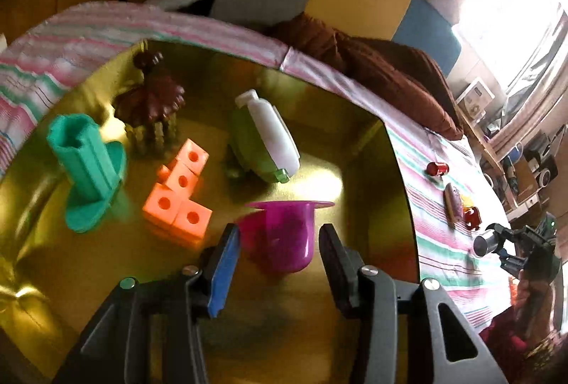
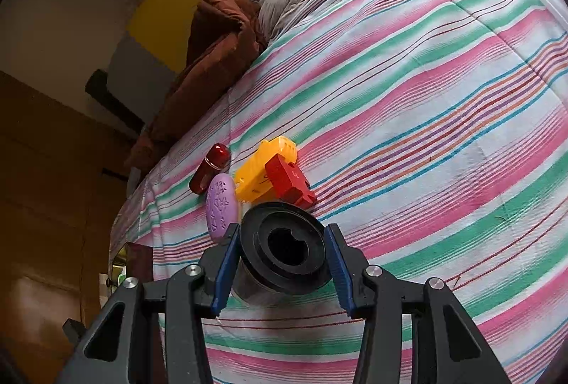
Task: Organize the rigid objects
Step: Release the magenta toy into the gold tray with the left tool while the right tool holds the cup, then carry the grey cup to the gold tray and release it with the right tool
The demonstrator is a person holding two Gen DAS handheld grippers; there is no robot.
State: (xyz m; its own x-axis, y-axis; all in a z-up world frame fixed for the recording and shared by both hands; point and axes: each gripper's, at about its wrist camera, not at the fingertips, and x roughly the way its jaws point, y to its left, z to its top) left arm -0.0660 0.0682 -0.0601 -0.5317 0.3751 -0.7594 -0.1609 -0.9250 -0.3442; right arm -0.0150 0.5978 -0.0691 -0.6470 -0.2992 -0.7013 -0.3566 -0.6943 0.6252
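Five toys lie inside the shiny gold tray [image 1: 369,149] that sits on the striped bedspread [image 2: 426,100]: a teal peg on a round base [image 1: 88,171], standing upright; a brown-topped toy on a green ribbed foot [image 1: 151,114]; a cluster of orange cubes with a hole in each face [image 1: 179,192]; a white bottle [image 1: 271,132] lying on a green piece [image 1: 248,149]; and a magenta cup [image 1: 280,235], tipped on its side near the tray's front.

The left gripper [image 1: 280,263] hangs over the tray with its jaws apart either side of the cup, gaps visible, no pad pressing on it.

The right gripper [image 2: 282,252] is clamped on a metal can with a black ringed lid [image 2: 284,245], its blue pads pressing both sides, above the bedspread. Just beyond it lie a lilac oval soap [image 2: 222,206], a dark red capsule [image 2: 209,167], a yellow block [image 2: 264,171] and a red block [image 2: 289,181], bunched together.
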